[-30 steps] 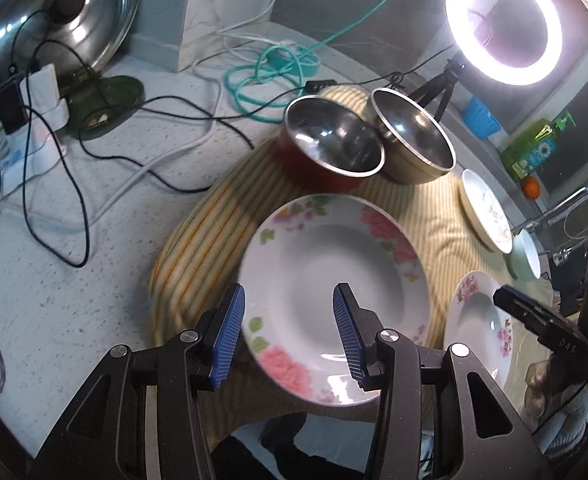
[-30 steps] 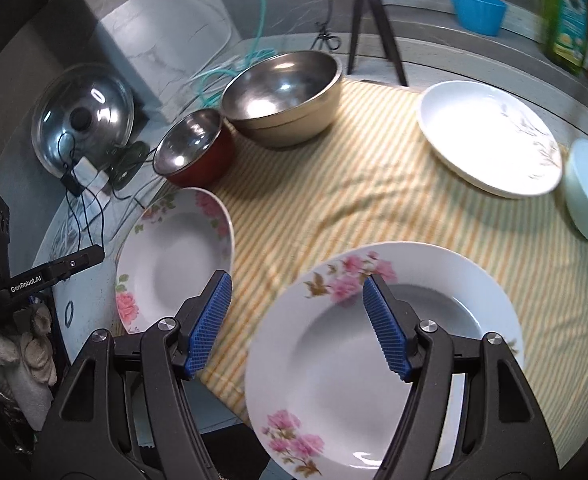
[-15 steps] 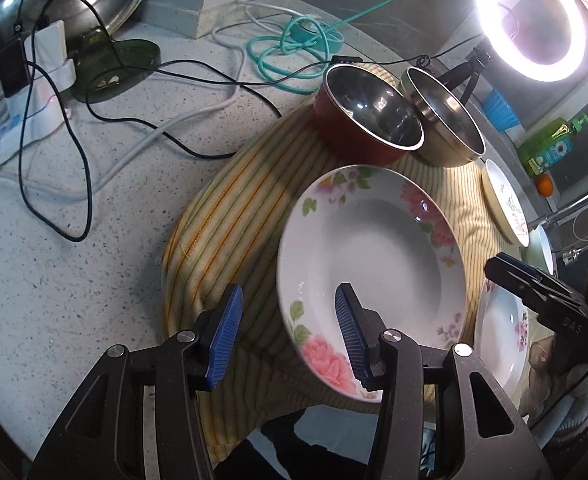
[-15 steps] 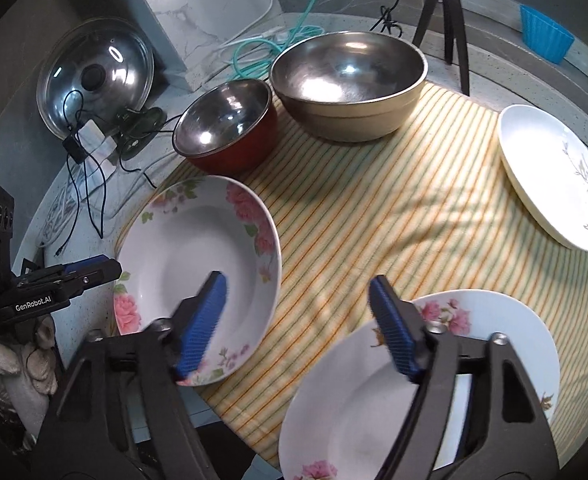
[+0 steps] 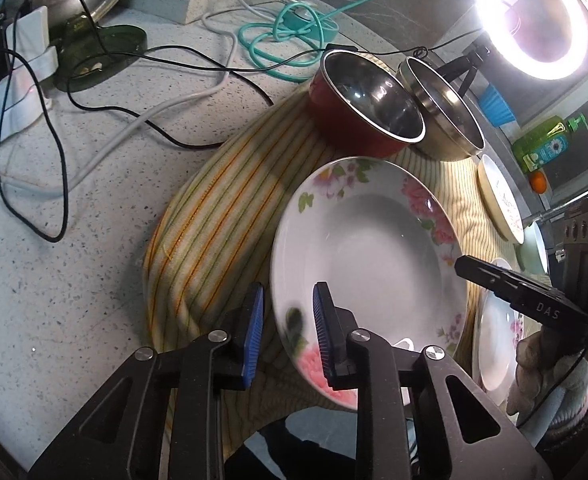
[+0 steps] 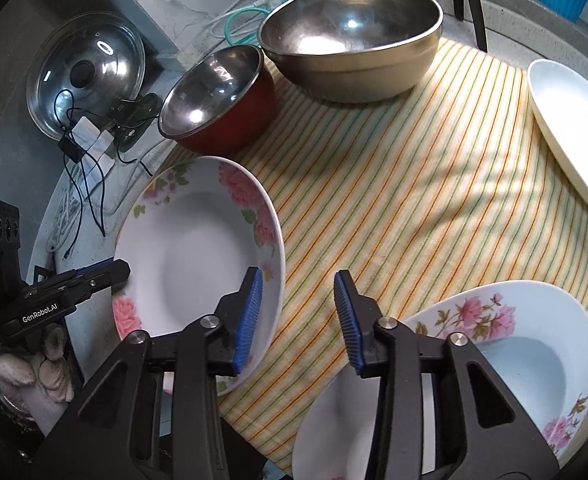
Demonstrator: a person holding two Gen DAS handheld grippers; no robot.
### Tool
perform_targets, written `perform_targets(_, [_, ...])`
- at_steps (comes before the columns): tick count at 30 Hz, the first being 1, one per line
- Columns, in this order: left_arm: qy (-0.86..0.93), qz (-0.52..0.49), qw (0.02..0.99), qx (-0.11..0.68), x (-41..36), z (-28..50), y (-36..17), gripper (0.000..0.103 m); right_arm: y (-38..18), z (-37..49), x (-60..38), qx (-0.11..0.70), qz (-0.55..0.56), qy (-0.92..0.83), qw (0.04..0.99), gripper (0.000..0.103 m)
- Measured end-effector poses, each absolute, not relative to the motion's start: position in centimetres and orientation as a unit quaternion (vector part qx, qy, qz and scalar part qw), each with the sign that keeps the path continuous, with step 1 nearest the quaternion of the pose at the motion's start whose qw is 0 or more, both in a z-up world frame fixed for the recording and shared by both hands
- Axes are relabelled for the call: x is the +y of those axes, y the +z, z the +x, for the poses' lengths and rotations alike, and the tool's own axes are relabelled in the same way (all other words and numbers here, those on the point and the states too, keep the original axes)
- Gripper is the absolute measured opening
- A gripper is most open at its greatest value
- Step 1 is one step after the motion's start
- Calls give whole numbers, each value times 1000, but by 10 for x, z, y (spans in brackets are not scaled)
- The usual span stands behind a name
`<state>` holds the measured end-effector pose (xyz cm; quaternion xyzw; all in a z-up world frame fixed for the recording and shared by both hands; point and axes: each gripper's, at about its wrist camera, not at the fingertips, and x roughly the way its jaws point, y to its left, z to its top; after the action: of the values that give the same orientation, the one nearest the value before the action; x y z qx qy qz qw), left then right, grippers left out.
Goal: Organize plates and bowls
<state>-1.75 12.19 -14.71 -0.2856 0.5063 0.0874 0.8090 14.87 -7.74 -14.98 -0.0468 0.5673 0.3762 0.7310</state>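
The flowered plate (image 5: 369,256) is sitting on the striped cloth (image 5: 214,216) at the near left corner of the worktop (image 5: 74,216), and it is poking out past the near edge. The left claw (image 5: 288,322) is closing around the plate's near left rim. One pad is inside the rim and one is outside, but I cannot tell if they are squeezing it yet. The right claw (image 6: 297,312) is closing too, around the same plate's right rim. Its left pad is over the plate and its right pad is over the cloth. It is not holding anything yet.

The plate could be slipping off the edge if one claw is pulling before the other is gripping. The smooth rim could be sliding out of the pads. A second flowered plate (image 6: 505,356) is lying close by at the near edge, and the right claw could be bumping it. The red bowl (image 6: 218,100) is sitting just behind, so pushing the plate back could be knocking it.
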Motion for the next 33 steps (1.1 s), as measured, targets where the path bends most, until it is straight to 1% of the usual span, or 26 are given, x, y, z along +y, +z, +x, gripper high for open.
perform_targets(2, [83,-288,807,509,122,-15,-149,18,-152,150,-77,572,-42,378,726,31])
perform_targets(4, [83,-290,805,510,122,-15,-150,18,-153,150,-75,575,-38,384,722,26])
perform_targets(6, [82,-291,805,511,122,-14,-150,18,-153,149,-72,574,-38,390,719,18])
perform_targets(9, [81,-288,805,512,121,-12,-149,18,-154,148,-68,578,-35,396,712,12])
perform_targets(22, [71,-282,811,508,115,-2,-139,18,-149,148,-79,581,-16,377,721,12])
perform_targets(33, [27,-262,828,494,87,18,-117,18,-126,150,-125,570,16,353,742,12])
